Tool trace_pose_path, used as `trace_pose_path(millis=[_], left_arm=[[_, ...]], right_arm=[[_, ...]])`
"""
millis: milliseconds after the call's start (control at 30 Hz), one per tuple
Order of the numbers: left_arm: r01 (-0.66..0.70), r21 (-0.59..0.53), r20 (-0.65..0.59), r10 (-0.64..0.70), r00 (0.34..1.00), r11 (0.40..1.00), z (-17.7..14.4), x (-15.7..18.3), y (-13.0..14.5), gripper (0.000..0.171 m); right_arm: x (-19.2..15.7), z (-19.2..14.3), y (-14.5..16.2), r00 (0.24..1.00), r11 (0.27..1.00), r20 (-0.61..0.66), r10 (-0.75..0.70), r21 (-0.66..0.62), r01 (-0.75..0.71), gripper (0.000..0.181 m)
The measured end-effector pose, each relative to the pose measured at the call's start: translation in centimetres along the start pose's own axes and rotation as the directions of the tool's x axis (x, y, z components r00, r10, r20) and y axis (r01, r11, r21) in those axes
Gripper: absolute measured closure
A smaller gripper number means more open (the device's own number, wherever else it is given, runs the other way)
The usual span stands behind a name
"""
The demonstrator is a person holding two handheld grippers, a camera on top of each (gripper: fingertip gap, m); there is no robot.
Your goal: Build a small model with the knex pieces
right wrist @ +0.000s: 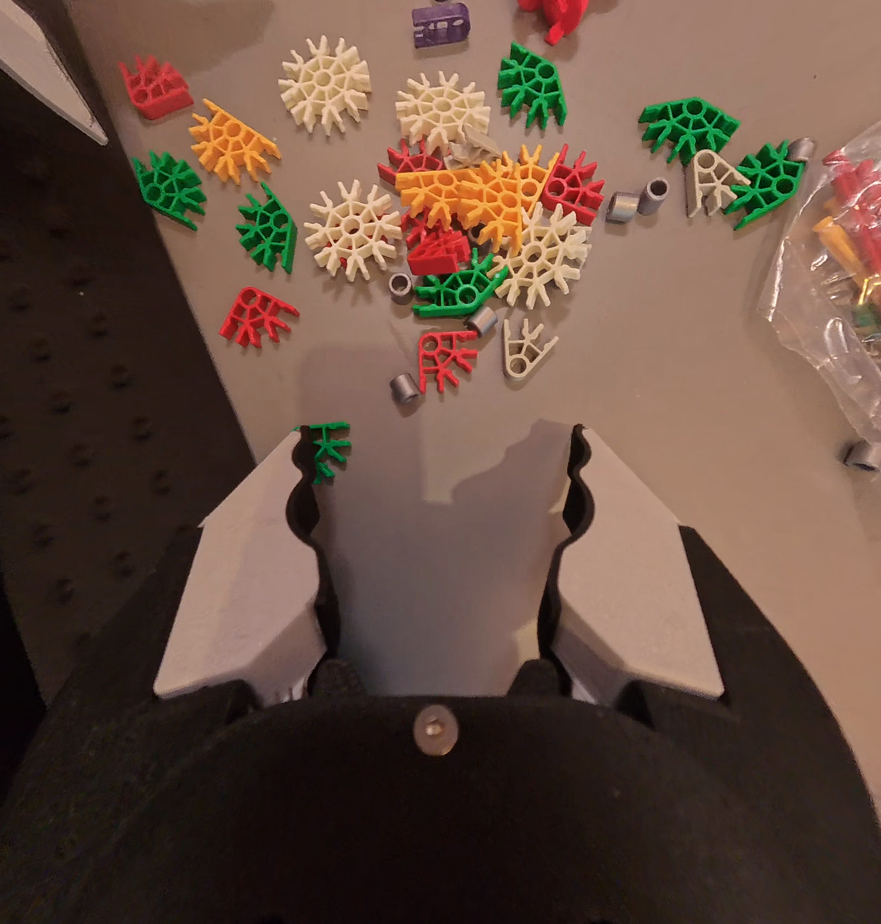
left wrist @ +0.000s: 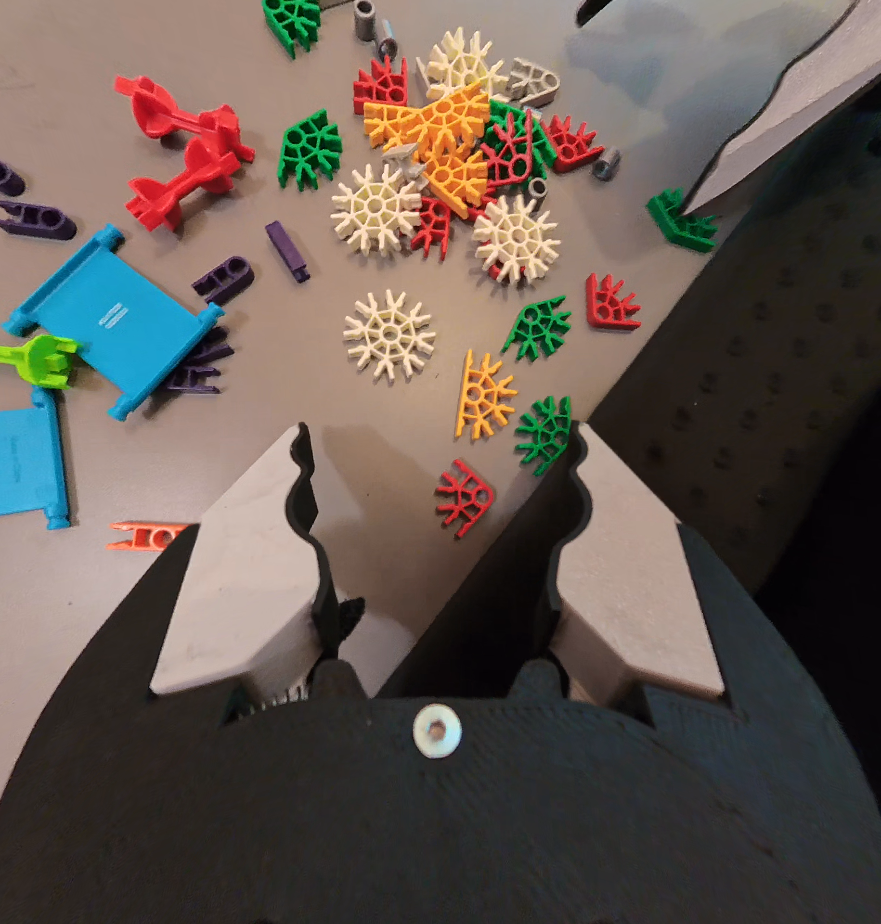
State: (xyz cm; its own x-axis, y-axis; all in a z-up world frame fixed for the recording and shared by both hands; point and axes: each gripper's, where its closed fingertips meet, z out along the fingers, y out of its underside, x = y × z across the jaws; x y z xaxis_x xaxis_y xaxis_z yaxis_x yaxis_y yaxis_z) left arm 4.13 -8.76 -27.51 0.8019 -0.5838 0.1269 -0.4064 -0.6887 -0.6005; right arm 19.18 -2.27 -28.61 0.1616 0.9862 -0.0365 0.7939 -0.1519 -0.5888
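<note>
Jaws spread, right gripper [right wrist: 438,435] half hides green connector [right wrist: 334,447].

Matt plastic connectors [right wrist: 498,200] on a smooth grey table [right wrist: 653,350]

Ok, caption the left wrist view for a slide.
Open left tool above a grey table, red connector between its tips, mixed connector pile ahead.

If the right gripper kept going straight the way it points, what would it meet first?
Likely the red connector and silver spacer straight ahead; the right gripper has open, empty jaws. Depth is uncertain.
</note>
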Motion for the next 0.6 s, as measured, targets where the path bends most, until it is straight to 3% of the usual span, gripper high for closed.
trace_pose_path(millis=[133, 367, 600], left_arm=[[-0.034, -0.057, 0.073, 0.038, 0.997, 0.998, 1.2, -0.5, 0.7, 0.071], [-0.028, -0.006, 0.169, 0.029, 0.985, 1.000, 1.9, -2.4, -0.9, 0.073], [-0.063, 0.058, 0.201, 0.050, 0.978, 0.996, 1.8, -3.5, -3.6, 0.080]], right_arm=[[0.4, 0.4, -0.1, 1.000, 1.000, -0.016, -0.003, -0.001, 0.003, 0.082], [2.5, 1.7, -2.0, 0.998, 0.998, -0.041, 0.046, 0.037, -0.045, 0.081], [3.7, 2.4, -5.3, 0.998, 0.999, -0.070, -0.004, 0.053, 0.008, 0.080]])
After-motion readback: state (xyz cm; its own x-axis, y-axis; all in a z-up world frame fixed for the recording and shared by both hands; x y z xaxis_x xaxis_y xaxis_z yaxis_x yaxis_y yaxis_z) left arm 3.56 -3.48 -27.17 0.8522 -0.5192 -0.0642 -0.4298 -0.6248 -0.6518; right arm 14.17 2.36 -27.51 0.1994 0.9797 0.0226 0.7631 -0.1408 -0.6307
